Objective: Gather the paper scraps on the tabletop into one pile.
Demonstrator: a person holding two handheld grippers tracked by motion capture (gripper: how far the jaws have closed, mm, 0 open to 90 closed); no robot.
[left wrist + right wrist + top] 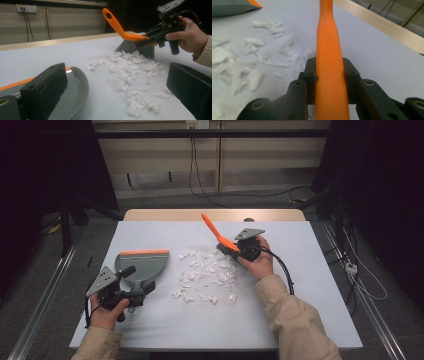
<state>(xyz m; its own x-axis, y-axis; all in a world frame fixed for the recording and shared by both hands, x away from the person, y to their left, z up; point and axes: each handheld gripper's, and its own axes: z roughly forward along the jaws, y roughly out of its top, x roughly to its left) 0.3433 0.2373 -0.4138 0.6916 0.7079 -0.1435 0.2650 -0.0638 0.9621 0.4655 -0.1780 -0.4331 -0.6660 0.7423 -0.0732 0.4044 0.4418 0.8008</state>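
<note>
An orange-handled brush [220, 236] with dark bristles [136, 47] stands on the far side of a heap of white paper scraps [207, 272]. My right gripper [234, 248] is shut on its handle [328, 37], which runs up between the two black jaws. A grey dustpan [145, 265] with an orange lip lies to the left of the scraps. My left gripper [142, 292] sits at the pan's near side with its jaws wide apart. The left jaw overlaps the pan's curved rim [83, 87], and only table and scraps [130, 72] lie between the jaws.
A white sheet [310, 270] covers the table, with a wooden strip [215, 215] along the far edge. Cables trail on the floor behind and to the right. Metal rails run along both sides of the table.
</note>
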